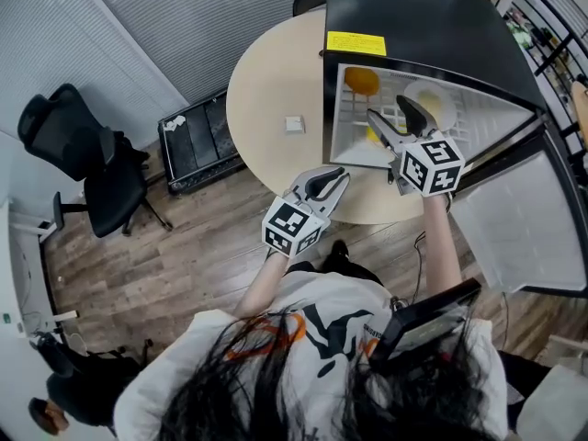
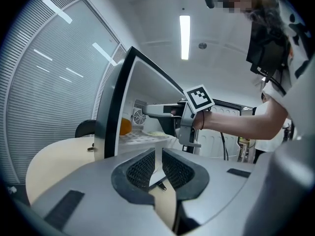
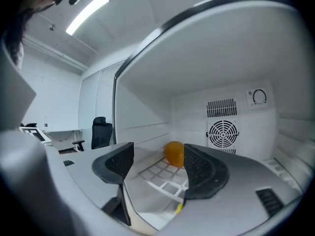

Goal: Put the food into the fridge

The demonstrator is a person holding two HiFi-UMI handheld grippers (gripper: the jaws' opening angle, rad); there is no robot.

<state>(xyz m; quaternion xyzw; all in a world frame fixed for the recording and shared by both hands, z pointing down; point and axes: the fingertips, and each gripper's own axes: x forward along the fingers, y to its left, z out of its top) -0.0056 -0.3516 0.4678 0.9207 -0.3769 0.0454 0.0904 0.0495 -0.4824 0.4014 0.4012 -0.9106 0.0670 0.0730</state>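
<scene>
Item: black mini fridge [image 1: 413, 16], standing on the round beige table [image 1: 276, 72], its door [image 1: 514, 228] swung wide on your right side and showing its white inner face. Contents: one orange [image 1: 361, 81] at the back left of the white wire shelf [image 1: 354, 122], close to the round fan grille [image 3: 221, 132] on the rear wall. A pale, flat portion of food [image 1: 430, 102] lies further right on the same shelf, too indistinct to name. Your right gripper [image 1: 390, 108] reaches in over the shelf with its fingers spread wide and nothing between them. In the right gripper view the orange [image 3: 173, 153] sits beyond the tips and apart from them, nearer the right-hand finger [image 3: 197, 163]. Your left gripper [image 1: 342, 171] hangs outside the fridge over the near edge of the table. In the left gripper view its pads [image 2: 142, 168] are drawn almost together, leaving only a thin slit, and grip nothing. That view also shows the right gripper [image 2: 147, 109] level inside the opening and the orange [image 2: 125, 127] behind the black front frame. Also on the table: a small white object [image 1: 294, 124], left of the fridge. On the wooden floor: a black office chair [image 1: 87, 154], well apart from the table.
</scene>
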